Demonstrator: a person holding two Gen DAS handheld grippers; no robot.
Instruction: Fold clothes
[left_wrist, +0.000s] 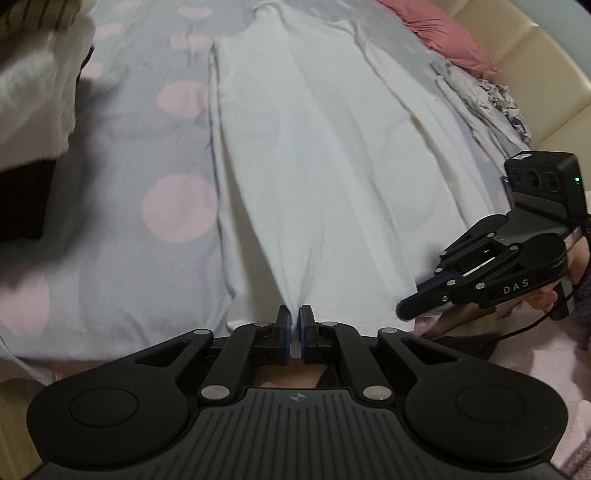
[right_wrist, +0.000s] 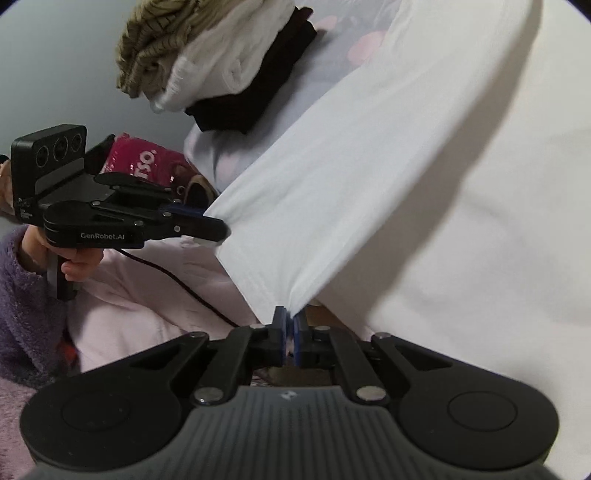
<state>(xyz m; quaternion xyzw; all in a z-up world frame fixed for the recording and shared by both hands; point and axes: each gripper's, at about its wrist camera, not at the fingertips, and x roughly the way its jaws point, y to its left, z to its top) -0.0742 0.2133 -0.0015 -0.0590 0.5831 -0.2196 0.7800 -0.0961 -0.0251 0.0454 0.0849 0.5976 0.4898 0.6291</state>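
Observation:
A white garment (left_wrist: 325, 155) lies stretched lengthwise over a grey bedsheet with pink dots (left_wrist: 147, 155). My left gripper (left_wrist: 294, 325) is shut on its near hem, and the cloth pulls into taut creases toward the jaws. My right gripper (left_wrist: 410, 306) shows at the right in the left wrist view, pinching the same hem at the garment's near right corner. In the right wrist view the white garment (right_wrist: 406, 177) fills the right side, my right gripper (right_wrist: 290, 321) is shut on its edge, and the left gripper (right_wrist: 218, 227) grips the far corner.
A stack of folded clothes (right_wrist: 221, 66), striped beige, white and dark, sits on the bed's left side. A pink pillow (left_wrist: 443, 33) and crumpled patterned fabric (left_wrist: 480, 99) lie by the cream headboard (left_wrist: 535, 74). A person's purple fleece sleeve (right_wrist: 26, 302) and a magenta package (right_wrist: 144, 162) are nearby.

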